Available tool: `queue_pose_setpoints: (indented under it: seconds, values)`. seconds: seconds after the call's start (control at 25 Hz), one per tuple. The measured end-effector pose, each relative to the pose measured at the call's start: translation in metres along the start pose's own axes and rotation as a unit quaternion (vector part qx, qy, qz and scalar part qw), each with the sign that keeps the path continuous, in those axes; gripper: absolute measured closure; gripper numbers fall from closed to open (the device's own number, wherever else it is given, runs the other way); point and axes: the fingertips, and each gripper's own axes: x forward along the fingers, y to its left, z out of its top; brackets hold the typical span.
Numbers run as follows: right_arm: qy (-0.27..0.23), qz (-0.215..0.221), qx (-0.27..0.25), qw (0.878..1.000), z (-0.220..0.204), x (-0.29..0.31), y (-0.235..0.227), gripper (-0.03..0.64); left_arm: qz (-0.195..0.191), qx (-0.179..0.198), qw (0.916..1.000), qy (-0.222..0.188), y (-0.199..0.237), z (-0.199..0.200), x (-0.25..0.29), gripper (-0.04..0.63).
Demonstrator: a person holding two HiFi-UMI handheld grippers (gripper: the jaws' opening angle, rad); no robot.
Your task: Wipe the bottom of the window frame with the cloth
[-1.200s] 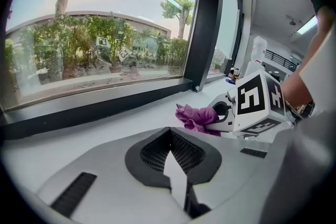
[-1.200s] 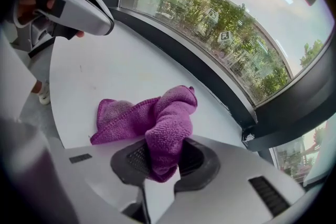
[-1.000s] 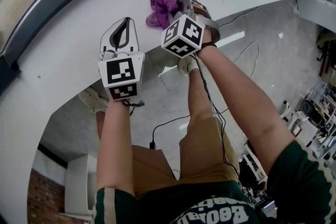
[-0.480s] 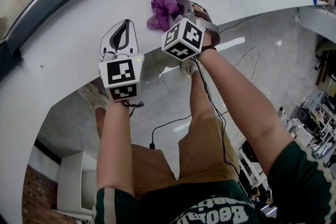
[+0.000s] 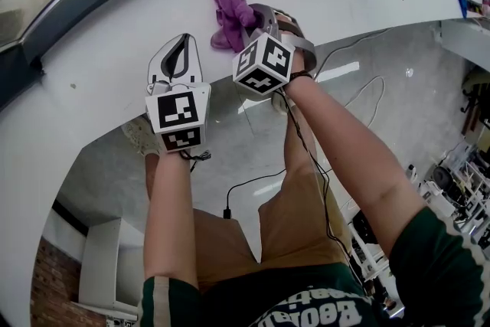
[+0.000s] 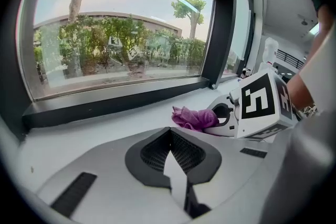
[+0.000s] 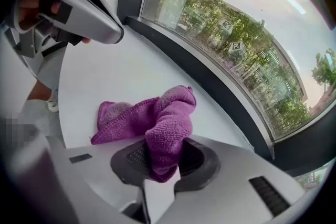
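A purple cloth lies bunched on the white window sill. My right gripper is shut on its near fold. In the right gripper view the cloth rises from between the jaws and trails left onto the sill. The dark bottom of the window frame runs just beyond it. My left gripper rests on the sill to the left of the cloth, shut and holding nothing. Its view shows the jaws met, with the cloth and the frame's bottom rail ahead.
The sill curves away on both sides, and its front edge drops to a grey floor with a black cable. A dark upright frame post stands at the right of the pane. A small blue object sits far right.
Both grippers and the cloth keep almost the same places on the sill. The head view has shifted a little, and the right gripper stays shut on the cloth.
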Motion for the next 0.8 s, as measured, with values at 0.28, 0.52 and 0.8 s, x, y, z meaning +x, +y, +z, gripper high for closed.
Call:
queue_pose_setpoints:
  seconds: [0.28,0.52,0.8]
  values:
    - [-0.013,0.012,-0.015,1.000,0.028,0.003,0.022,0.523,0.014,-0.017,0.9997,-0.006,0.023,-0.006,-0.014,0.588]
    - [-0.012,0.018,-0.019,1.000,0.043,0.005,0.032,0.523,0.026,-0.027,0.9993,-0.006,0.042,-0.013,-0.027,0.588]
    - [-0.024,0.036,-0.040,0.998,0.073,0.008,0.053,0.523,0.038,-0.037,0.9986,-0.007,0.063,-0.020,-0.040,0.588]
